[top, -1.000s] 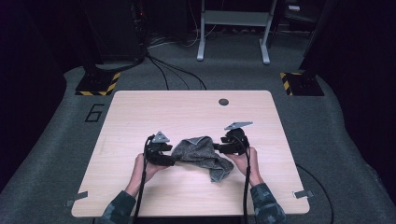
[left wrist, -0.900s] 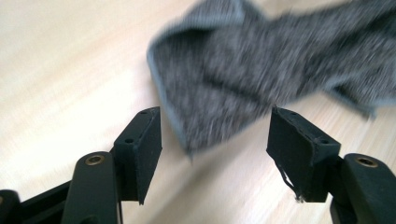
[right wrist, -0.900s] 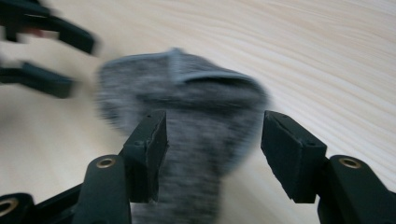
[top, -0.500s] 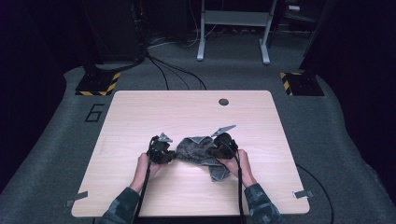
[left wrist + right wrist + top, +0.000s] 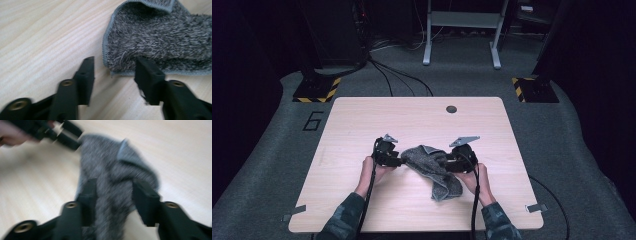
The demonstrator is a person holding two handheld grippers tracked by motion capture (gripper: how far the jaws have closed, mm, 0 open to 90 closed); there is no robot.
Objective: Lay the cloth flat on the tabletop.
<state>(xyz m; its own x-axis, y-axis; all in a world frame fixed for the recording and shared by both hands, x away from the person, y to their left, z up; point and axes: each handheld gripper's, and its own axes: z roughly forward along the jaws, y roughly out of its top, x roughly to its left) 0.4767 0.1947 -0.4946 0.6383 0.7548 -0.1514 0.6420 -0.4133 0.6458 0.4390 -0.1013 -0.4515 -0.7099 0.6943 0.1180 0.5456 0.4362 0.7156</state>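
Both hands rest low on the table [image 5: 362, 120], forearms entering from six o'clock. The left gripper [image 5: 398, 160], jaws just reopened, sits at the grey cloth's [image 5: 432, 167] nine o'clock edge. The right gripper [image 5: 448, 162], jaws also just reopened, straddles the cloth's three o'clock side loosely.

A pale wooden tabletop [image 5: 412, 125] stands on grey carpet [image 5: 562, 150] in a dark room. A small round hole [image 5: 451, 108] sits near the tabletop's far edge. Beyond that edge, two black-and-yellow striped bases [image 5: 316, 90] [image 5: 534, 89] flank the tabletop's far corners, black cables [image 5: 399, 80] trail across the carpet, and a grey metal frame [image 5: 460, 30] stands farther back. A number six [image 5: 313, 120] marks the carpet left of the tabletop.
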